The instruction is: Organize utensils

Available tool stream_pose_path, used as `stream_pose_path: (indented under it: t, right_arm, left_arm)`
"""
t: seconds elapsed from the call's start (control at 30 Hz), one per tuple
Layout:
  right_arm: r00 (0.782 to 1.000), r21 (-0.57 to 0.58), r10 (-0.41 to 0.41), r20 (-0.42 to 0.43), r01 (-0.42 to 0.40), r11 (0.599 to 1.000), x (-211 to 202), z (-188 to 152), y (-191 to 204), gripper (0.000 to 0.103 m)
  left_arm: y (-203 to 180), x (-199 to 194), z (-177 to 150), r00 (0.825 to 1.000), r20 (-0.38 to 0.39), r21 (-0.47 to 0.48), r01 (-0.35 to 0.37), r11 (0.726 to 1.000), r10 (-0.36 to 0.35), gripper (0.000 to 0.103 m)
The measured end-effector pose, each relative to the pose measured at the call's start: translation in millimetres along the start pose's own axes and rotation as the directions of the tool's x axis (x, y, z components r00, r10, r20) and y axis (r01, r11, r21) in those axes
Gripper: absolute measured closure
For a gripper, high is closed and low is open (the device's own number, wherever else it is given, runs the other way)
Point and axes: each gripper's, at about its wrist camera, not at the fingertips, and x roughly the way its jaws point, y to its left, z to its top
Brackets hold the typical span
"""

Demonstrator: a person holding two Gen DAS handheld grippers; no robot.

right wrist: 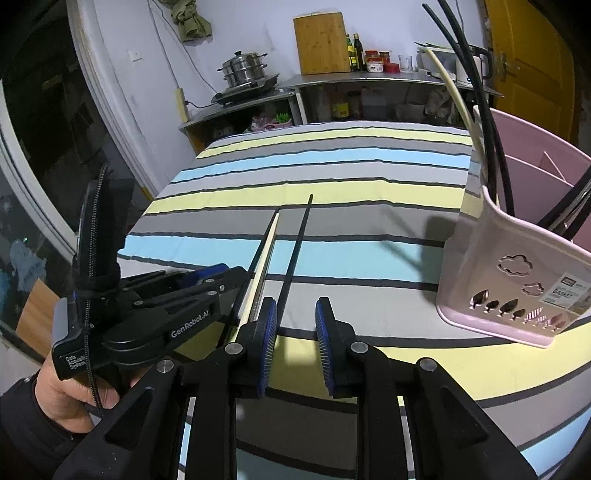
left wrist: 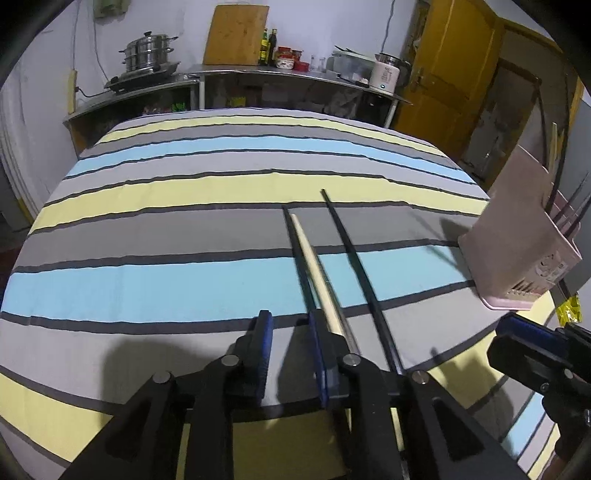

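Note:
Several chopsticks lie side by side on the striped tablecloth [left wrist: 166, 266]: a cream one [left wrist: 306, 254] against a black one [left wrist: 293, 240], and another black one [left wrist: 351, 258] further right. My left gripper [left wrist: 291, 350] hangs low over the cloth, open, with nothing between its blue pads; the chopsticks run just past its right finger. In the right wrist view the cream chopstick [right wrist: 267, 243] and a black chopstick [right wrist: 295, 251] lead down toward my right gripper [right wrist: 295, 325], which is open and holds nothing. A pink utensil basket [right wrist: 498, 280] [left wrist: 517, 240] with several chopsticks in it stands to the right.
A hand [right wrist: 74, 387] holds the left gripper [right wrist: 221, 275] close beside the right one. A metal counter [left wrist: 258, 74] behind the table carries a steamer pot [left wrist: 147, 51], a cutting board [left wrist: 236, 33], bottles and a rice cooker [left wrist: 386, 74]. A yellow door [left wrist: 454, 66] stands at the back right.

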Motion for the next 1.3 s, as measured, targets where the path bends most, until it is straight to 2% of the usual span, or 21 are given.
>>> stream_pose_path:
  t: [0.2,0.37,0.5,0.53,0.6,0.77,0.9,1.0,1.07,1.2,1.3]
  right_arm:
    - [1.0,-0.004,-0.001,-0.012,0.001,1.0,10.4,1.9,1.8,0.081]
    - [1.0,-0.004,0.001,-0.023,-0.001,1.0,22.0,4.5,2.5,0.081]
    - [1.0,-0.003,-0.001,-0.027,0.001,1.0,27.5,6.8,1.3,0.081]
    - [1.0,-0.001,-0.001,-0.028,0.001,1.0,28.3,6.7,0.3,0.081]
    - [1.0,0.003,-0.003,-0.026,0.003,1.0,28.3,6.6,-2.3,0.081]
    - [1.0,0.013,-0.003,-0.031,0.004,1.0,30.0,6.1,-4.6,0.081]
    - [1.0,0.015,-0.004,-0.028,0.004,1.0,29.2,5.6,-5.1,0.081]
    - [1.0,0.022,-0.004,-0.03,0.005,1.0,30.3,4.7,-6.1,0.081]
    - [0.999,0.025,-0.004,-0.032,0.004,1.0,30.8,5.6,-3.4,0.081]
    - [1.0,0.016,-0.003,-0.028,0.003,1.0,29.3,5.8,-1.5,0.081]
    - [1.0,0.014,-0.002,-0.028,0.002,1.0,31.9,8.1,-1.6,0.081]
  left_arm:
    - [1.2,0.3,1.2,1.0,0.021,0.011,0.006,1.0,-0.007,0.083]
    - [-3.0,2.8,3.5,0.999,0.035,0.044,-0.021,0.999,0.019,0.083]
    - [3.9,0.8,7.0,0.999,0.029,0.003,0.024,1.0,-0.024,0.083]
    - [7.3,-3.4,8.5,0.998,0.039,-0.02,0.057,0.998,-0.057,0.083]
    - [9.0,-9.1,9.9,0.995,0.065,-0.02,0.075,0.997,-0.073,0.082]
    - [1.9,3.8,8.8,0.998,0.019,0.009,0.054,0.998,-0.054,0.08]
    - [-3.6,6.7,5.6,0.999,0.037,0.025,0.037,0.999,-0.038,0.075]
    - [-12.5,8.7,5.0,0.999,0.051,0.073,-0.021,0.997,0.017,0.074]
    - [-9.8,10.9,6.9,0.998,0.048,0.069,-0.034,0.997,0.03,0.075]
    - [-0.2,8.6,6.5,0.998,0.051,0.053,-0.045,0.998,0.042,0.09]
    - [12.0,4.8,5.3,0.998,0.048,0.023,-0.038,0.999,0.037,0.091]
